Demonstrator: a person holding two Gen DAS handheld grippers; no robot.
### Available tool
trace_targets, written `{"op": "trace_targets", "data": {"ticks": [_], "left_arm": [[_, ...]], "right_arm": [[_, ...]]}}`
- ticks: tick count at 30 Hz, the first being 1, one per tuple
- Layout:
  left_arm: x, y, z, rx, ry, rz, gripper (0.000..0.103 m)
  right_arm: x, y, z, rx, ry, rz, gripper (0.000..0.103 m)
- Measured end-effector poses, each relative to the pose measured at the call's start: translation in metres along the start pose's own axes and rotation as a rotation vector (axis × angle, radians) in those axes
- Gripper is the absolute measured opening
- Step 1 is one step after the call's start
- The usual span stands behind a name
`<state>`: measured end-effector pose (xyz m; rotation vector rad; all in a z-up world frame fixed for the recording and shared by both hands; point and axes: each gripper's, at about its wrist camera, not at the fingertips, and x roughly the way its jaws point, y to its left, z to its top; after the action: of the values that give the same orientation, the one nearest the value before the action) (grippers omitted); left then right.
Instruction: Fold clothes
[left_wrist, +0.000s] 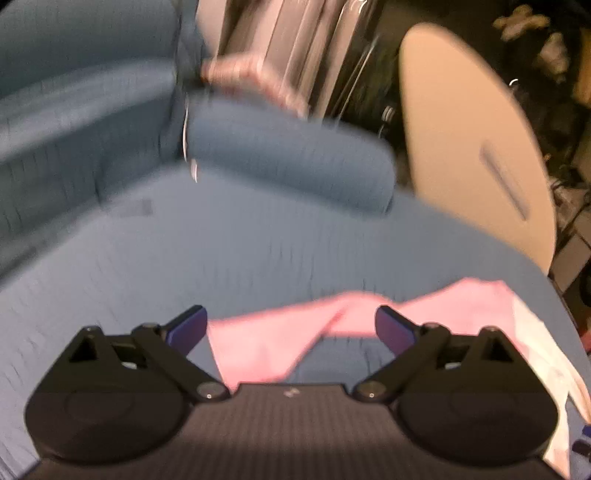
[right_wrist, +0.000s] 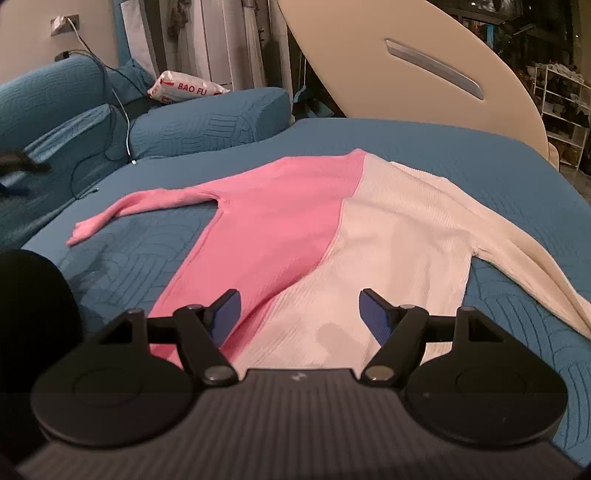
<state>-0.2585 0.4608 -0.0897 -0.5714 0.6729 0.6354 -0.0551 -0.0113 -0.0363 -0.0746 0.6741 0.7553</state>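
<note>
Both hand-held grippers gape, empty – left (left_wrist: 290, 326), right (right_wrist: 299, 314) – above sweater (right_wrist: 295, 229).

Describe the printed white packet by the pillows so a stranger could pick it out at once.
Start at the blue quilted bed and look to its far left corner, where the blue pillows are stacked. The puffy white plastic packet lies on top of them. It alone carries red lettering, reading BAO FU.
</note>
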Motion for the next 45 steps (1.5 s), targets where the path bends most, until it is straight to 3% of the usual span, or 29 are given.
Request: {"op": "trace_targets", "data": {"ticks": [1,3,4,5,6,7,9,10,11,15,17,18,19,20,21,25,27,31,32,34,35,37,38,39,41,42,44,45], "left_arm": [[0.014,-0.003,0.0,-0.004,0.038,0.011,0.098],[0.047,-0.026,-0.008,0.266,0.075,0.105,0.094],[0.063,-0.037,-0.012,0.4,0.094,0.151,0.088],[0.079,-0.039,-0.022,0.497,0.14,0.2,0.071],[0.09,-0.032,-0.031,0.532,0.157,0.196,0.066],[0.087,-0.026,-0.031,0.5,0.148,0.172,0.061],[0.081,-0.013,-0.033,0.435,0.129,0.124,0.009],[0.077,-0.006,-0.034,0.413,0.124,0.111,0.007],[0.073,0.001,-0.034,0.392,0.12,0.099,0.006],[0.024,0.008,-0.051,0.536,0.13,-0.028,0.007],[0.004,0.024,-0.069,0.588,0.242,-0.144,0.02],[-0.009,0.039,-0.088,0.64,0.32,-0.129,0.034],[-0.011,0.043,-0.092,0.655,0.327,-0.102,0.042],[-0.014,0.047,-0.097,0.67,0.335,-0.075,0.059],[-0.018,0.055,-0.1,0.677,0.323,-0.027,0.07],[-0.025,0.079,-0.084,0.544,0.241,-0.007,0.085],[-0.021,0.071,-0.073,0.543,0.203,0.014,0.091],[0.039,0.067,-0.062,0.404,0.301,-0.028,0.089],[0.037,0.069,-0.064,0.39,0.303,-0.033,0.091],[0.04,0.075,-0.064,0.234,0.256,-0.067,0.089],[0.041,0.076,-0.064,0.209,0.246,-0.064,0.086],[0.043,0.077,-0.066,0.155,0.21,-0.033,0.057],[0.042,0.075,-0.062,0.157,0.193,-0.014,0.021],[0.039,0.074,-0.059,0.16,0.177,-0.026,0.005],[0.027,0.077,-0.055,0.151,0.2,-0.122,0.005],[0.03,0.075,-0.052,0.157,0.2,-0.125,0.004],[0.001,0.068,-0.056,0.289,0.17,-0.214,0.004],[-0.004,0.064,-0.053,0.3,0.164,-0.237,0.004]], "right_arm": [[-0.004,0.0,-0.002,0.009,0.001,0.0,0.073],[-0.01,0.001,-0.006,0.008,0.0,-0.011,0.073],[-0.013,0.001,-0.008,0.009,0.001,-0.014,0.073],[-0.015,0.001,-0.01,0.011,0.004,-0.016,0.073],[-0.017,0.001,-0.012,0.013,0.007,-0.02,0.073],[-0.019,0.0,-0.014,0.017,0.009,-0.025,0.073],[-0.024,-0.002,-0.018,0.031,0.012,-0.033,0.073],[-0.024,-0.004,-0.019,0.043,0.014,-0.036,0.073],[-0.025,-0.005,-0.021,0.054,0.015,-0.038,0.073],[-0.032,-0.006,-0.021,0.052,-0.004,-0.03,0.073],[-0.036,-0.005,-0.022,0.032,-0.022,-0.022,0.073],[-0.036,-0.005,-0.023,0.029,-0.017,-0.021,0.073],[-0.035,-0.005,-0.024,0.029,-0.009,-0.021,0.073],[-0.033,-0.005,-0.025,0.033,-0.002,-0.021,0.073],[-0.031,-0.005,-0.025,0.039,0.003,-0.022,0.073],[-0.026,-0.003,-0.022,0.043,0.005,-0.012,0.073],[-0.026,0.0,-0.02,0.029,0.001,-0.005,0.073],[-0.025,0.008,-0.02,0.007,0.002,0.007,0.073],[-0.026,0.009,-0.021,0.01,0.001,0.008,0.073],[-0.029,0.009,-0.023,0.016,-0.001,0.009,0.073],[-0.029,0.008,-0.024,0.019,-0.001,0.009,0.073],[-0.031,0.007,-0.025,0.026,0.001,0.008,0.073],[-0.031,0.004,-0.025,0.039,0.003,0.007,0.073],[-0.031,0.002,-0.025,0.05,0.004,0.004,0.073],[-0.03,0.0,-0.025,0.061,0.001,-0.001,0.073],[-0.031,-0.001,-0.025,0.062,-0.003,-0.002,0.073],[-0.032,-0.002,-0.025,0.065,-0.011,-0.005,0.073],[-0.032,-0.003,-0.026,0.066,-0.013,-0.006,0.073]]}}
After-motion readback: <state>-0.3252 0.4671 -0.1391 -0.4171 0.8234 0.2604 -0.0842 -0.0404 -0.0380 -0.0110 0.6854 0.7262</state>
